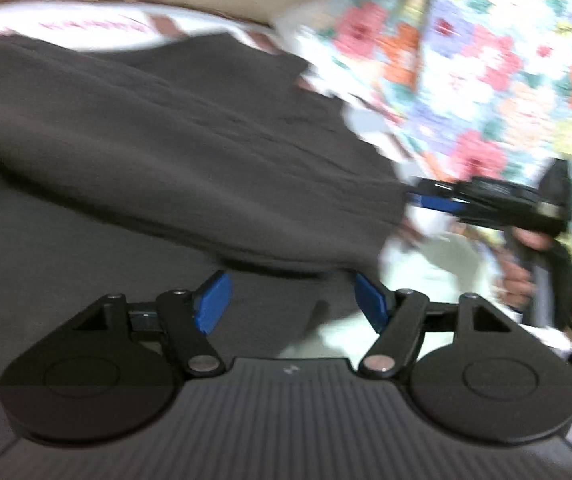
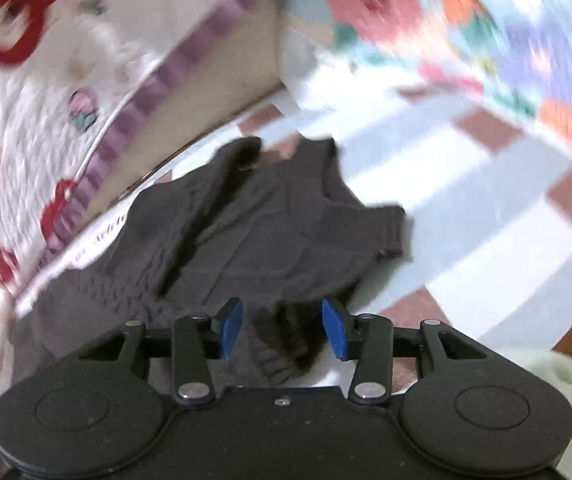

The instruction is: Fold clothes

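In the left wrist view the left gripper [image 1: 292,300] has its blue fingers [image 1: 212,304] wide apart, with nothing between them; they hang just above the dark grey garment [image 1: 146,152]. This garment fills most of that view and lies spread, with a fold across the middle, but the picture is blurred and its edges at the left are cut off. At the right side the right gripper [image 1: 418,196] is seen from the side, its tip touching the garment's edge; whether it grips there I cannot tell from this view. A hand [image 1: 526,276] behind it is only partly visible.

In the right wrist view the right gripper [image 2: 282,328] shows its fingers [image 2: 334,328] apart, and a ribbed hem of the dark grey garment [image 2: 254,240] lies between them, not pinched. The garment rests on a checked sheet [image 2: 466,184]. A floral cloth [image 2: 426,12] lies beyond it, heavily blurred. At the left is a white fabric with red shapes [image 2: 14,140], which cannot be made out clearly.
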The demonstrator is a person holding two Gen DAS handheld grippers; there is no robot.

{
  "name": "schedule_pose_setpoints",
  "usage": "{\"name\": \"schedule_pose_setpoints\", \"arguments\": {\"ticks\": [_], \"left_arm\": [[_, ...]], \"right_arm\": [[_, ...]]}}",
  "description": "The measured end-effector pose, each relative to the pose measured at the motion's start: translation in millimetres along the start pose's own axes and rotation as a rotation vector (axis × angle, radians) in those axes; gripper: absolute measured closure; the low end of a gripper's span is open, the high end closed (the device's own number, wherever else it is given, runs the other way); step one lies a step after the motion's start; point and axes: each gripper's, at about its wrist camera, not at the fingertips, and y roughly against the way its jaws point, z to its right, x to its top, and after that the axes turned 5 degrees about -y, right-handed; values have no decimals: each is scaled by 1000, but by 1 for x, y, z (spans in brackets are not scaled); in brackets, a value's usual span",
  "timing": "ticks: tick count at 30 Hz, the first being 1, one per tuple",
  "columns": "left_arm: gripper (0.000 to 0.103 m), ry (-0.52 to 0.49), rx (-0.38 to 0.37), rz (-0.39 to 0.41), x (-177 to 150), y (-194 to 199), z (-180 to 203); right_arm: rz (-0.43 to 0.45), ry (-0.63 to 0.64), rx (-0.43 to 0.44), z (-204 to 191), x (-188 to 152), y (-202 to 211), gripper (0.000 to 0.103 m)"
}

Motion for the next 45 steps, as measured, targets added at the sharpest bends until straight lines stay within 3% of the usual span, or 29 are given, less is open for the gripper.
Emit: {"name": "schedule_pose_setpoints", "arguments": {"ticks": [2, 5, 6, 7, 10, 15, 17, 21, 24, 25, 28, 31, 34, 37, 40, 42, 45], "left_arm": [[31, -16, -24, -6, 4, -15, 12], [30, -25, -19, -1, 8, -38, 25], [30, -20, -28, -1, 10, -45, 28], [30, -12, -47, -1, 11, -51, 31], [30, -2, -80, -4, 15, -66, 36], [34, 58, -220, -92, 6, -79, 43], [36, 41, -216, -94, 2, -78, 47], [36, 17, -216, -98, -3, -78, 52], [36, -17, -166, -118, -7, -78, 57], [36, -29, -147, -126, -8, -78, 59], [36, -10, -116, -135, -6, -72, 60], [33, 27, -145, -117, 2, -50, 56], [32, 48, -145, -89, 11, -21, 47], [32, 67, -108, -52, 15, 15, 27], [32, 117, -26, 15, 19, 53, -7], [31, 174, 65, 55, 17, 81, -37], [31, 218, 270, 103, 14, 117, -83]], "right_arm": [[-25, 5, 19, 5, 0, -7, 47], [5, 60, 48, -6, -4, 3, 52], [15, 78, 57, -9, -5, 6, 75], [25, 96, 67, -13, -6, 9, 82], [55, 151, 95, -23, -10, 18, 89], [93, 246, 127, -41, -16, 32, 92], [64, 294, 85, -48, -17, 31, 92], [4, 421, -121, -53, -24, 18, 94], [-36, 516, -311, -58, -34, -2, 97], [-32, 520, -325, -59, -35, -3, 97], [4, 494, -294, -64, -35, 2, 94], [51, 526, -234, -75, -33, 8, 91], [138, 551, -238, -91, -31, 14, 88], [182, 525, -180, -106, -23, 16, 80], [130, 597, -121, -128, -28, -2, 77], [85, 656, -80, -144, -35, -16, 77], [11, 749, -15, -168, -53, -42, 73]]}}
